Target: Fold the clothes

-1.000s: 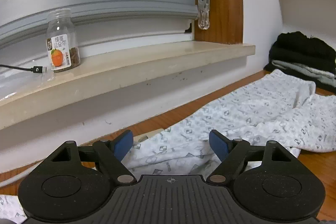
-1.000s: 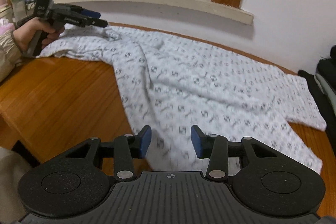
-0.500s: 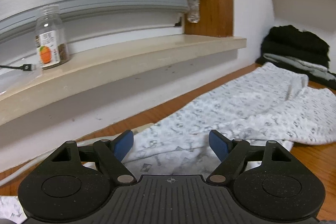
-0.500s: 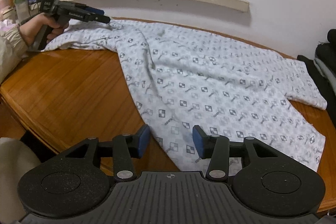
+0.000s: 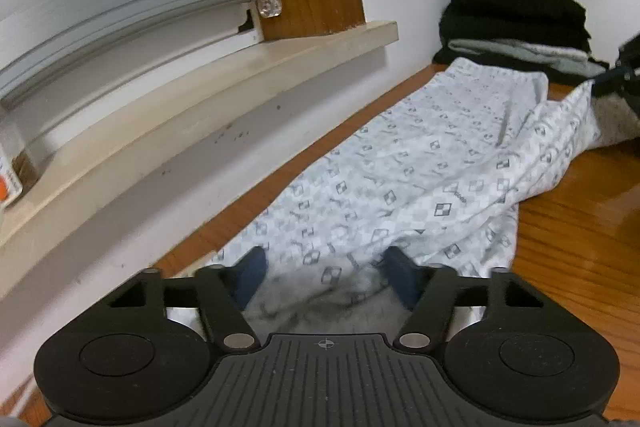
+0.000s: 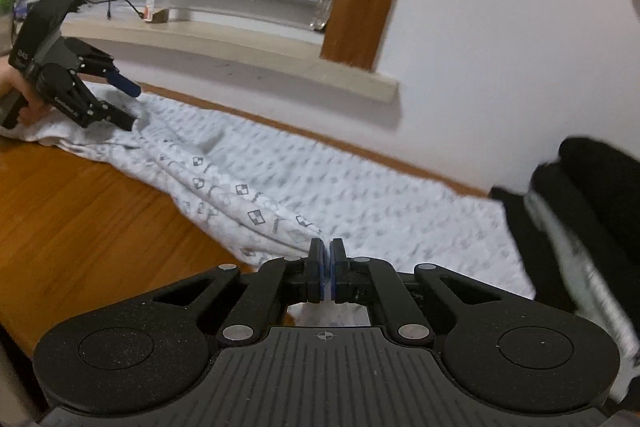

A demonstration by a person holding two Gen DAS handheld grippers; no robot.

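A white garment with a grey checker print (image 5: 400, 187) lies stretched along the wall on the wooden table (image 5: 580, 227); it also shows in the right wrist view (image 6: 360, 195). My left gripper (image 5: 326, 273) is open, its blue pads on either side of a bunched part of the cloth at the garment's left end. It shows from outside in the right wrist view (image 6: 124, 103). My right gripper (image 6: 327, 263) is shut on a fold of the garment's near edge. It appears in the left wrist view (image 5: 616, 79) at the far right, lifting the cloth.
A pile of folded black and grey clothes (image 5: 516, 23) sits at the table's right end against the wall, also in the right wrist view (image 6: 592, 211). A stone window sill (image 5: 200, 115) runs above the table, with a jar (image 6: 158, 7) and cables on it.
My right gripper closed on the garment's near edge and moved it toward the wall. My left gripper moved down and forward over the cloth's left end, still open.
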